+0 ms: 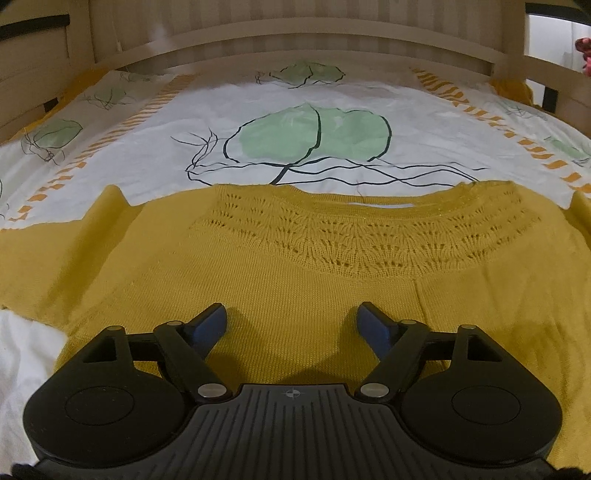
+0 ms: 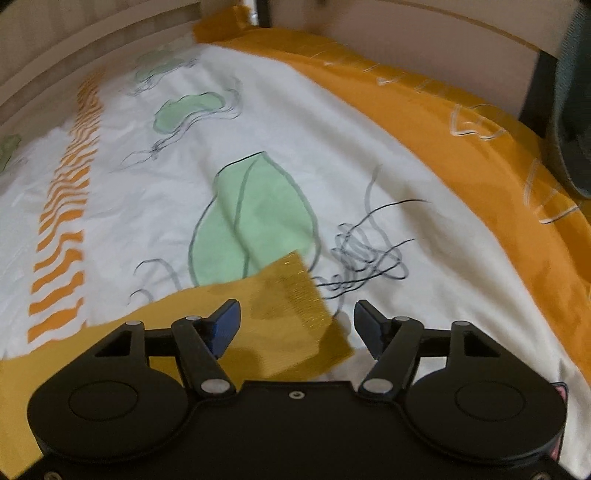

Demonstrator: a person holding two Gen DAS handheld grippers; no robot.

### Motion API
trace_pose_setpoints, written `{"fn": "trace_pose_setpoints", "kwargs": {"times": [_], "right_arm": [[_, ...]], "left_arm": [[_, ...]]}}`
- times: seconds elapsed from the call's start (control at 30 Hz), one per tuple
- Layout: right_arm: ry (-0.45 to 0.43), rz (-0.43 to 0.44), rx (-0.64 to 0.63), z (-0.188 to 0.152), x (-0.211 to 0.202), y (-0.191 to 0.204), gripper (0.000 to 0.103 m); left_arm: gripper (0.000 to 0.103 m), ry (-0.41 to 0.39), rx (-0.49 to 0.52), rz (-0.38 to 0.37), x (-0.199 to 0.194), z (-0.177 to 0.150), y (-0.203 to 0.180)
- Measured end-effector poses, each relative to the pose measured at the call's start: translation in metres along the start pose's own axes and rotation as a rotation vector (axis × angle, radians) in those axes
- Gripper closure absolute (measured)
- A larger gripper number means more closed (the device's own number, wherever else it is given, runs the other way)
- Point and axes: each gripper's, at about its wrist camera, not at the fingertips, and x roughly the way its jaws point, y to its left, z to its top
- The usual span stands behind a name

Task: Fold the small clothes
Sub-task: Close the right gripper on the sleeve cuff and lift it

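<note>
We find the mustard sweater (image 1: 295, 280) lying flat across the bedspread's (image 1: 295, 107) near edge. Left gripper (image 1: 291, 314) hangs wide open above its body; right gripper (image 2: 295, 314), likewise spread, straddles the ribbed cuff (image 2: 291, 291), gripping nothing.

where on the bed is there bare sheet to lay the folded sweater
Bare sheet lies between the yellow sweater's neckline and the headboard, and beyond the sleeve cuff toward the orange border. Near both open hand-held grippers, the sweater crowds it.
</note>
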Motion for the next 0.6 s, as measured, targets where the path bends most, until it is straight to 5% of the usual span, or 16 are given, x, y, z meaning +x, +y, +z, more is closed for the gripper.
{"fn": "trace_pose_setpoints", "kwargs": {"times": [0.2,0.23,0.3,0.33,0.6], "right_arm": [[0.075,0.047,0.049,-0.006,0.017,-0.008,0.039],[0.081,0.058,0.049,-0.008,0.018,-0.007,0.049],[0.071,0.080,0.045,-0.011,0.014,-0.003,0.084],[0.072,0.104,0.052,-0.010,0.010,-0.002,0.089],[-0.058,0.237,-0.039,0.013,-0.078,0.051,0.089]], "left_arm": [[0.024,-0.003,0.001,0.004,0.000,-0.001,-0.001],[0.024,-0.004,0.001,0.004,0.000,0.000,0.000],[0.024,-0.001,-0.001,0.003,0.000,0.000,0.000],[0.024,0.000,-0.001,0.002,0.000,0.001,0.000],[0.028,0.081,-0.019,-0.055,-0.002,0.014,0.012]]}}
